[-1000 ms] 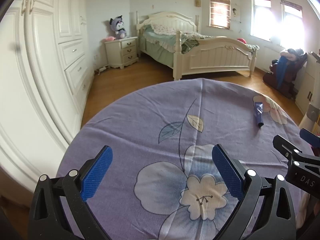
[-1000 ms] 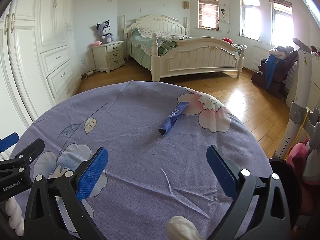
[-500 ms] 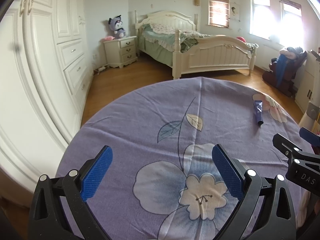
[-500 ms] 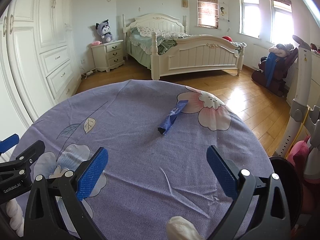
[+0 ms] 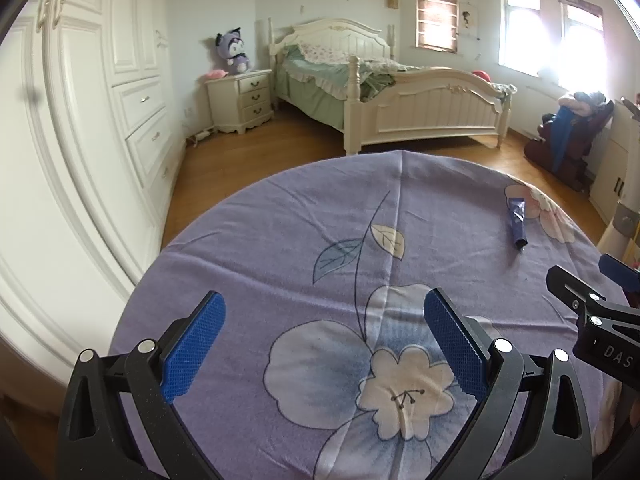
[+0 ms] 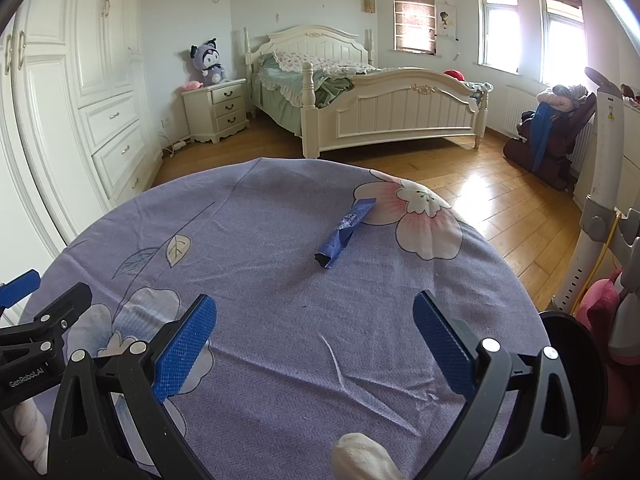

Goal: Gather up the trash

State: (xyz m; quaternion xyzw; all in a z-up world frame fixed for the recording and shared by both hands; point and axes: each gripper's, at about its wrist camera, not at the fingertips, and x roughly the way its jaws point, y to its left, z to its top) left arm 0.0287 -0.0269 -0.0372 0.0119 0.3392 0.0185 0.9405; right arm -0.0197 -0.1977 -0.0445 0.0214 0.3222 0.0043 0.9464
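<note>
Round table under a lilac floral tablecloth, seen from two handheld grippers side by side at its near edge

On the far right part of the cloth, a single piece of trash: a blue wrapper, long and narrow, rolled or twisted into a tube. Glossy blue foil with small pale print along its middle, too small to read. Long axis running from near-left to far-right in the right wrist view; near end dark and open like a torn mouth, far end flatter and lying on the edge of a printed pink and white flower. In the left wrist view the same wrapper far off to the right, nearly end-on

Left gripper hovering over a printed blue and white flower, jaws spread wide, blue pads empty. Right gripper likewise spread wide and empty, above bare cloth, wrapper well ahead of it and apart from both pads

At the right edge of the table, a dark round bin rim

Beyond the table, a wooden floor, a white bed, a white nightstand with a purple plush toy on top, and a white wardrobe along the left wall
</note>
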